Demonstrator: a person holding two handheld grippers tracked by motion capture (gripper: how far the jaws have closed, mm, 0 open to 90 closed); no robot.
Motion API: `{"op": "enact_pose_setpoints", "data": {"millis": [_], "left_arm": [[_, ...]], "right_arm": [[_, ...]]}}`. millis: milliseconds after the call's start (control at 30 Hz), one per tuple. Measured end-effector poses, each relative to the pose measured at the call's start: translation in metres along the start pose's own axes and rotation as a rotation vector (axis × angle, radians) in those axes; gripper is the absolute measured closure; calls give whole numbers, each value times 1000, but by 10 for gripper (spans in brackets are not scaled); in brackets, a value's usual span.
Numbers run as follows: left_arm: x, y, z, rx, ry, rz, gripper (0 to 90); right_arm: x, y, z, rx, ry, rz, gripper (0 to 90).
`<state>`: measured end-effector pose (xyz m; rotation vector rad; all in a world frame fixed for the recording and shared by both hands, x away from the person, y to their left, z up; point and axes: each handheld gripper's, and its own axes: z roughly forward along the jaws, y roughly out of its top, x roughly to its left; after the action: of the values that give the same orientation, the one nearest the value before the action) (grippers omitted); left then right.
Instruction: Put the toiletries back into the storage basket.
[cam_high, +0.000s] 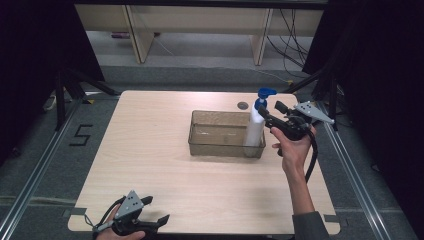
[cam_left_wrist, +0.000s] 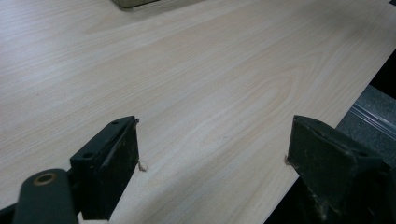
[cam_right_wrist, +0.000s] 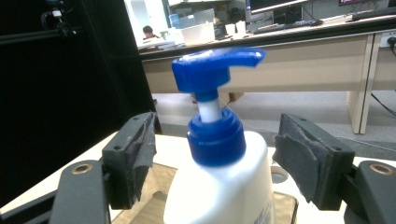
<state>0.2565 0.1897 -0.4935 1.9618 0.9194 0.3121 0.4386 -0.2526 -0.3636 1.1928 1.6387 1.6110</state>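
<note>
**Pump bottle framed by spread tongs**

High view: the pump bottle (cam_high: 255, 126) is seen upright in the right end of the clear bin (cam_high: 220, 134) on the pale tabletop (cam_high: 150, 165), right tongs (cam_high: 270, 115) beside it.

Left gripper view: the left tongs (cam_left_wrist: 212, 154) are held spread over bare wood.

Right gripper view: the right tongs (cam_right_wrist: 215, 161) are spread around the collar; smooth, stiff plastic is judged slippery, best pinched below the blue cap (cam_right_wrist: 216, 137). Office desks (cam_right_wrist: 299, 51) are seen behind.

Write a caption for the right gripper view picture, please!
Open right gripper jaws on either side of a white pump bottle with a blue pump.

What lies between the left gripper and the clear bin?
Bare tabletop alone, seen in the high view, separates the left gripper from the clear bin.
</note>
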Motion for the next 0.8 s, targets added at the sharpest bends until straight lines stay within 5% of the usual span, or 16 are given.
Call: {"op": "enact_pose_setpoints", "data": {"millis": [800], "left_arm": [[-2,0,0,-8,-8,-4,160]], "right_arm": [[-5,-9,-17,23,8,31,294]]}}
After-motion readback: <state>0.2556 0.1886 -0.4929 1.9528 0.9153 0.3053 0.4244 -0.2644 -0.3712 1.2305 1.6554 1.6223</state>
